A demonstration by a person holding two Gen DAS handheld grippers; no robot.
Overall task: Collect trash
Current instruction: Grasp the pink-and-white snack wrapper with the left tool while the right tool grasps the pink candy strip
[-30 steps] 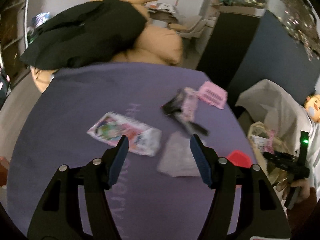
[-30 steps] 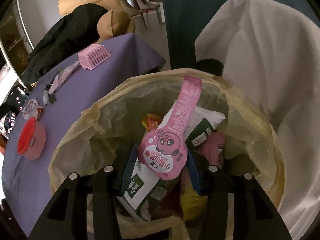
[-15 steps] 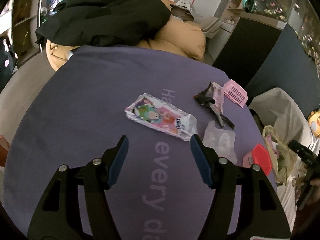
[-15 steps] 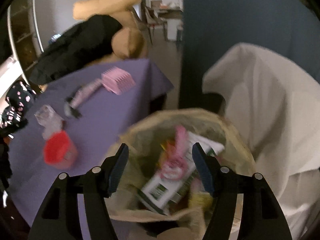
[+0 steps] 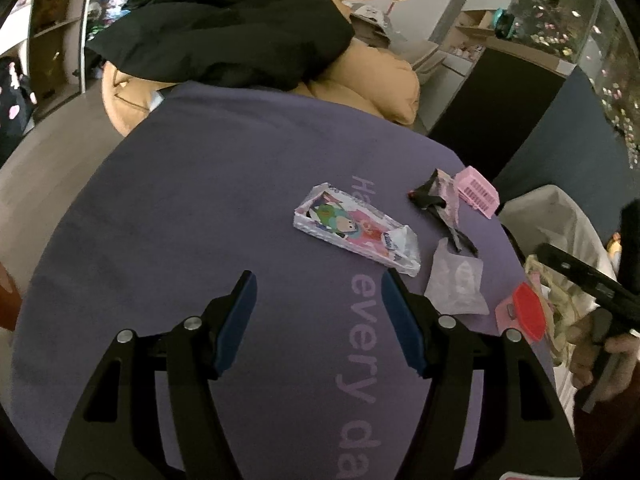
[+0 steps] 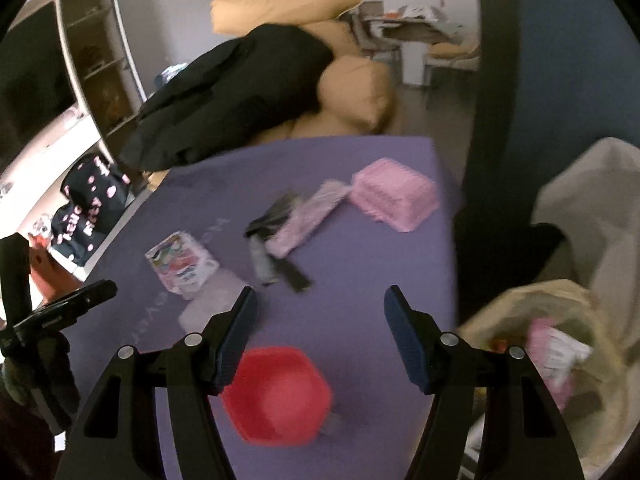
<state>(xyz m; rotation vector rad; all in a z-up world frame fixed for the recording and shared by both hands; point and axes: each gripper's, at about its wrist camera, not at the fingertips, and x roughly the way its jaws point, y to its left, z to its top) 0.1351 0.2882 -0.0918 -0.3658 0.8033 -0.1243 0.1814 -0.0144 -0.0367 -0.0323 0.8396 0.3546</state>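
Trash lies on a purple-covered table [image 5: 200,208]: a colourful cartoon wrapper [image 5: 356,230] [image 6: 180,262], a clear crumpled bag [image 5: 456,280] [image 6: 208,304], a black and pink wrapper [image 5: 440,204] [image 6: 288,224]. The lined trash bin [image 6: 552,340] [image 5: 560,304] stands off the table's right edge, with trash in it. My left gripper [image 5: 318,284] is open and empty, hovering short of the cartoon wrapper. My right gripper [image 6: 320,300] is open and empty, above the table's near right part, over a red cup [image 6: 276,392] [image 5: 528,312].
A pink basket [image 5: 478,192] [image 6: 394,194] sits at the table's far right corner. A black garment [image 5: 224,24] lies over tan cushions [image 5: 372,80] behind the table. A white cloth [image 6: 592,208] drapes beside the bin. A dark blue partition [image 5: 560,140] stands at right.
My right gripper let go of the pink packet into the bin and swung left, out over the table. My left gripper pulled back from the wrappers.
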